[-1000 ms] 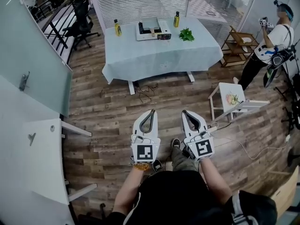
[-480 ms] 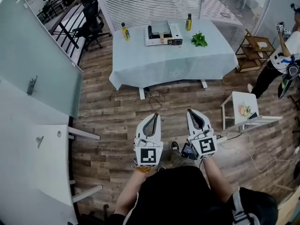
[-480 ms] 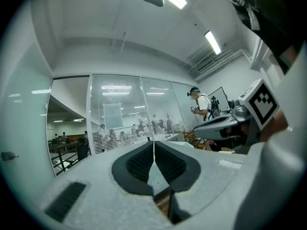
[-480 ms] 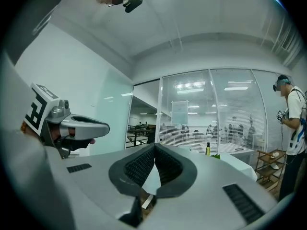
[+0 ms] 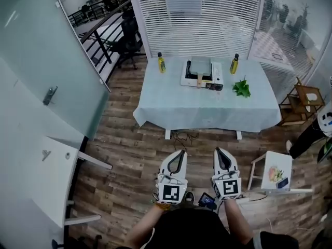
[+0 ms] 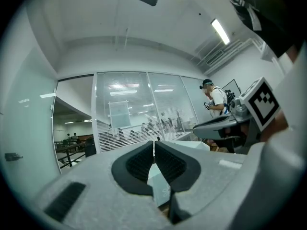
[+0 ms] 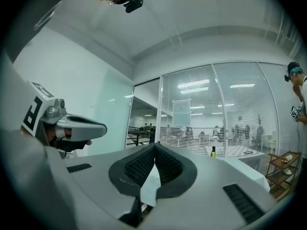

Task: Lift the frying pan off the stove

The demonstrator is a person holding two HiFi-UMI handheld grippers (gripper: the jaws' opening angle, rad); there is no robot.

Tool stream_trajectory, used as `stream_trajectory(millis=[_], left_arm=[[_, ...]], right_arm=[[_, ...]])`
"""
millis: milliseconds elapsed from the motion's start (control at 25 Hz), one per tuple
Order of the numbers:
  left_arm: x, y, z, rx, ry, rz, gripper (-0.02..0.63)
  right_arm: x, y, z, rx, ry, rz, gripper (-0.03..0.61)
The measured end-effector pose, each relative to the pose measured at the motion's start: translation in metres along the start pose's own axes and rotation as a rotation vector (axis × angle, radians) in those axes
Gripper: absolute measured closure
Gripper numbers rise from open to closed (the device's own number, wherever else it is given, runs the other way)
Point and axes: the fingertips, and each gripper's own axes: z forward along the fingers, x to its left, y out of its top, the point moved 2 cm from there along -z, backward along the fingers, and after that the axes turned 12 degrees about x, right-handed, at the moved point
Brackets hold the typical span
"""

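The left gripper (image 5: 182, 151) has its jaws pressed together with nothing between them, and its own view shows the dark ribbed pads meeting at the tip. The right gripper (image 5: 217, 149) is the same: jaws closed, pads touching, empty. Both are held side by side low in front of the person, above the wooden floor (image 5: 129, 154), well apart from the table (image 5: 207, 108). The person's forearms are cut off at the bottom edge of the head view. The frying pan (image 5: 200, 66) sits on the stove (image 5: 215, 80) near the far edge of the cloth-covered table, its handle pointing toward the person; at this distance its shape is hard to make out. A yellow bottle (image 5: 161, 63) stands left of the stove and a darker bottle (image 5: 234, 64) right of it, with a green leafy bunch (image 5: 241, 87) nearer the table's right side. A small white side table (image 5: 274, 176) stands just right of the right gripper. Another person (image 5: 319, 131) is cropped by the right edge.
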Motion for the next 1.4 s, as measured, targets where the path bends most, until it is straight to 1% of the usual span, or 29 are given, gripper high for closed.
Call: stream_trajectory(millis=[160, 280, 400, 480, 600, 760, 880, 1000, 1080, 1240, 1400], left_arm=[[0.003, 0.001, 0.025, 0.011, 0.023, -0.029, 0.591], [0.012, 0.000, 0.046, 0.025, 0.034, -0.055, 0.591], [0.022, -0.003, 0.070, 0.041, 0.034, -0.050, 0.590], [0.026, -0.007, 0.089, 0.056, 0.018, -0.051, 0.591], [0.032, -0.010, 0.123, 0.044, -0.016, -0.067, 0.589], [0.052, -0.009, 0.175, 0.018, -0.046, -0.031, 0.589], [0.070, 0.000, 0.214, 0.003, -0.063, -0.055, 0.589], [0.085, -0.001, 0.248, 0.025, -0.092, -0.082, 0.589], [0.097, 0.000, 0.271, 0.020, -0.107, -0.091, 0.589], [0.117, -0.012, 0.307, 0.031, -0.152, -0.078, 0.589], [0.147, -0.018, 0.344, 0.049, -0.168, -0.028, 0.589]], right_arm=[[-0.018, 0.000, 0.025, 0.016, 0.022, -0.016, 0.577], [-0.026, 0.011, 0.045, 0.001, 0.034, -0.019, 0.577], [-0.035, 0.015, 0.068, -0.006, 0.036, -0.019, 0.577], [-0.044, 0.011, 0.083, 0.007, 0.028, -0.012, 0.576], [-0.059, 0.006, 0.107, 0.032, 0.003, -0.009, 0.576], [-0.081, 0.011, 0.144, 0.046, -0.029, -0.024, 0.575], [-0.098, 0.021, 0.176, 0.061, -0.053, -0.034, 0.577], [-0.113, 0.027, 0.209, 0.081, -0.071, -0.045, 0.576], [-0.122, 0.032, 0.233, 0.090, -0.080, -0.049, 0.577], [-0.139, 0.030, 0.260, 0.116, -0.122, -0.040, 0.577], [-0.153, 0.036, 0.284, 0.126, -0.146, -0.044, 0.575]])
